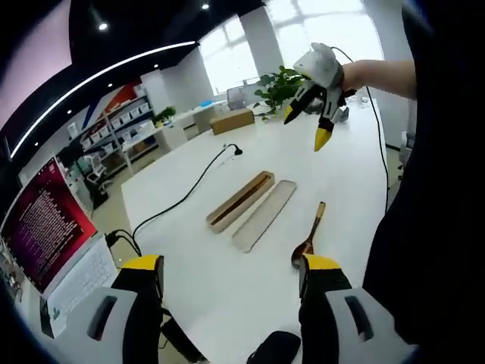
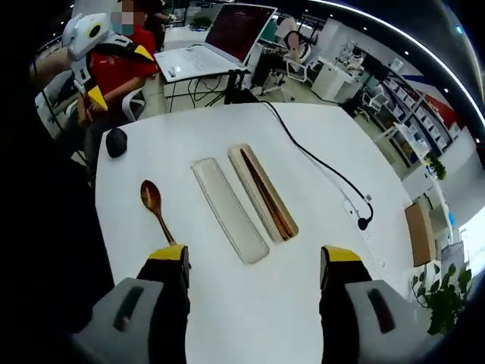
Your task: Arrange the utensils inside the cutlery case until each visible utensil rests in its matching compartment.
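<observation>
Cutlery case [image 2: 263, 191] lies open on the white table [image 2: 318, 250], with brown chopsticks [image 2: 267, 194] inside. Its lid [image 2: 229, 209] lies just beside it. A wooden spoon [image 2: 154, 208] rests on the table, apart from the lid.

The left gripper [image 1: 231, 277] is held low over the table, its jaws wide apart and holding nothing. The right gripper [image 2: 254, 265] is the same, wide apart and holding nothing. In the left gripper view, a hand holds it up high. The spoon's bowl is partly hidden behind a left jaw there.
</observation>
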